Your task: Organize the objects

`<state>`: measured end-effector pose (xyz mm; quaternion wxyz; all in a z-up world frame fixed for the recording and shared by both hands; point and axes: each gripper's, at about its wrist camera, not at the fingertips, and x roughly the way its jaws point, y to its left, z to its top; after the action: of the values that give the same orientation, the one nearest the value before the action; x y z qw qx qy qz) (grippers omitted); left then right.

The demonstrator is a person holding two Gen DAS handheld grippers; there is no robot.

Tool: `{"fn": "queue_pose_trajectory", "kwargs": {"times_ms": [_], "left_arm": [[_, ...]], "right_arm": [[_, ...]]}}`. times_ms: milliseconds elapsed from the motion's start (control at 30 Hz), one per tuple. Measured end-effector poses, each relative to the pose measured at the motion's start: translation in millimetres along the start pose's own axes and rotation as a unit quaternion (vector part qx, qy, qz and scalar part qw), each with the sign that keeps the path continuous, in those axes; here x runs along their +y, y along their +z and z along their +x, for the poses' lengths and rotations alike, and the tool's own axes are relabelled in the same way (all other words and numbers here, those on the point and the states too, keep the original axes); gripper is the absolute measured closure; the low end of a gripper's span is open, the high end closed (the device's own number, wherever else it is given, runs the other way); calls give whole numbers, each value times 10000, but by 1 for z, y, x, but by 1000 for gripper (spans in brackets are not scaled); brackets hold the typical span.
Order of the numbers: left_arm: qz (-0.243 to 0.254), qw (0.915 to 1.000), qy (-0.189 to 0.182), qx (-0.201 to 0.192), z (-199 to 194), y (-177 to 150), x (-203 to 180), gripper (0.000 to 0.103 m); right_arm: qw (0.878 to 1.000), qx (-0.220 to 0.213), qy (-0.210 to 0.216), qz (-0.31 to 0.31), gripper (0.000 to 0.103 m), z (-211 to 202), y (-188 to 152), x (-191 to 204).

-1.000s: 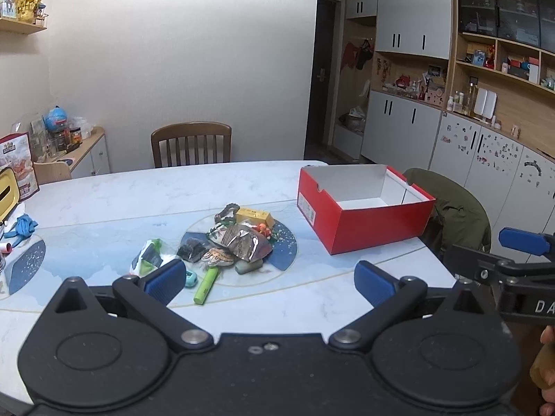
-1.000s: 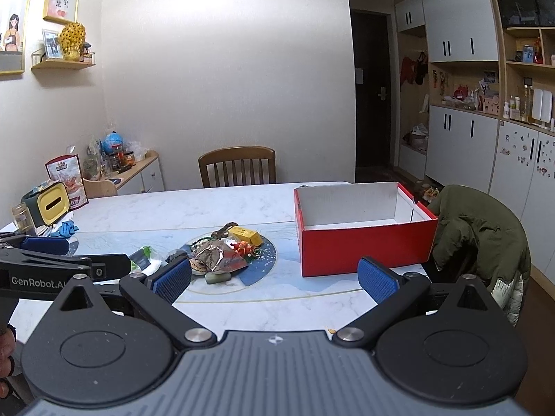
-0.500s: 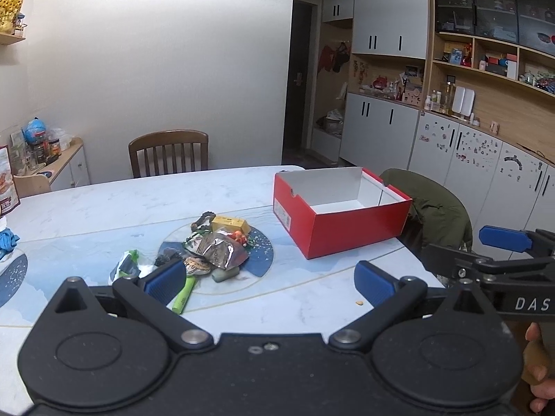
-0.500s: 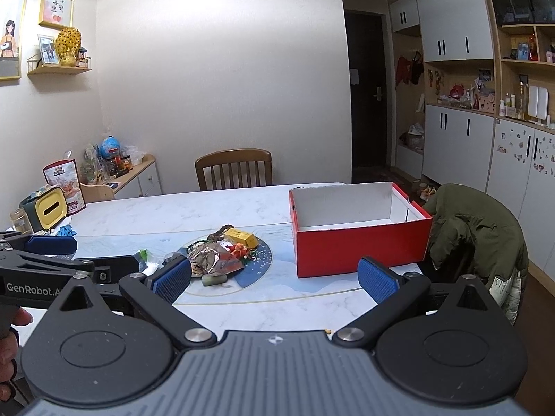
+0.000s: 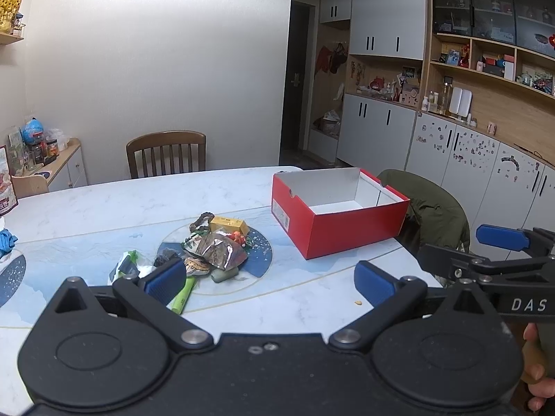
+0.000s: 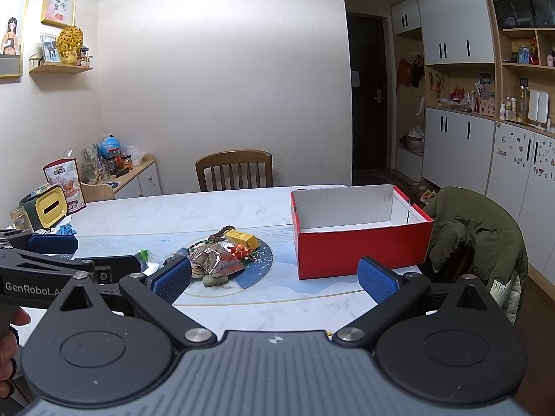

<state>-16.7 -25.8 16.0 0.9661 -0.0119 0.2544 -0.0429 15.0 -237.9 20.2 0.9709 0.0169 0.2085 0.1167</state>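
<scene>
Holding both sets of fingers spread wide and empty, left gripper (image 5: 270,280) and right gripper (image 6: 274,279), we read "GenRobot.AI" and "DAS"; the clutter pile (image 6: 222,258) lies on the marble surface (image 6: 208,213) beside the empty red shoebox (image 6: 360,246).

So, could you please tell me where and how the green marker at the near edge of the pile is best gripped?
Grip the green marker across its middle, coming from above with the left gripper. It lies flat on the table, its near end clear of the pile, so the jaws should close across its narrow width.
</scene>
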Motion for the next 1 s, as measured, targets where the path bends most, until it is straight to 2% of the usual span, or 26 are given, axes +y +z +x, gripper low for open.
{"fn": "queue_pose_trajectory", "kwargs": {"times_ms": [267,467,733,1000], "left_arm": [[-18,10000,-47,52,7,2,16,0],[-5,9998,-154,86,27,8,35,0],[-50,9992,-291,268,67,19,68,0],[-344,9981,-139,484,111,33,117,0]], "right_arm": [[9999,28,8,-108,0,14,4,13],[9998,25,-31,-193,0,32,9,23],[9993,294,-47,-232,0,77,16,39],[9981,585,67,-197,0,136,29,50]]}}
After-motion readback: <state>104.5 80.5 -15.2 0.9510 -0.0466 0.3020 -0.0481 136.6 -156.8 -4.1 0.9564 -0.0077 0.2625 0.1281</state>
